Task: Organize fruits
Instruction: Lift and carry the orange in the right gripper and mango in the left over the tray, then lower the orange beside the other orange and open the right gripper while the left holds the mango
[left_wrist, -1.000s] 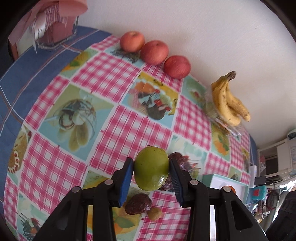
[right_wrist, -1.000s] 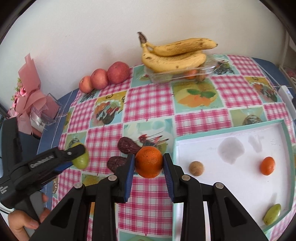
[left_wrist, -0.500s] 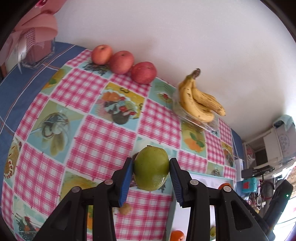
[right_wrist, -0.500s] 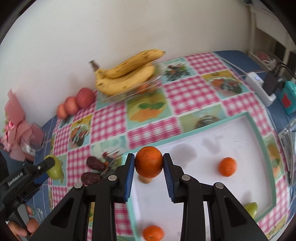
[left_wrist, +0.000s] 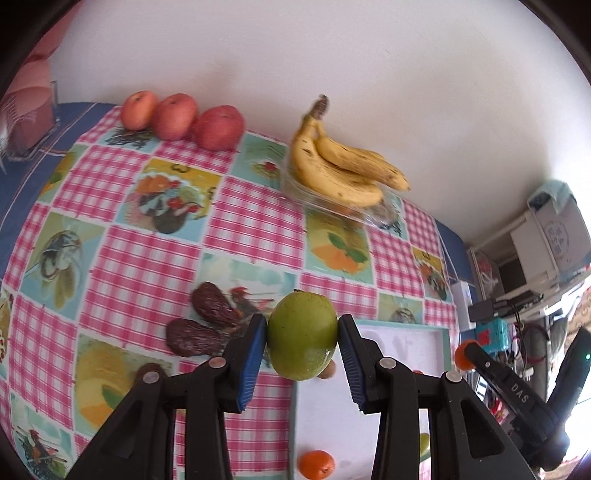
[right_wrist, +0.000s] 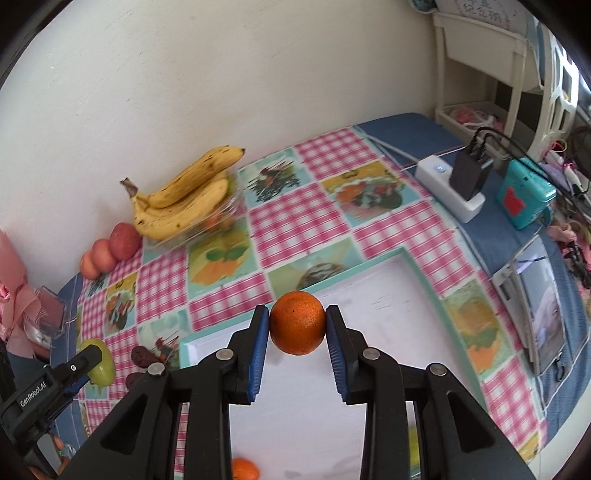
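Left gripper: blue pads pinching a green fruit from both sides, held clear above the checked surface, just left of the tray's near corner.

Right gripper: pads clamped on an orange, carried over the white tray with the teal rim.

Tray contents visible: a second orange near its front edge; a small brown round fruit partly hidden behind the green fruit.

On the surface, left of the tray: two dark wrinkled fruits.

Against the wall: three red apples in a row; a banana bunch resting on a clear plastic container.
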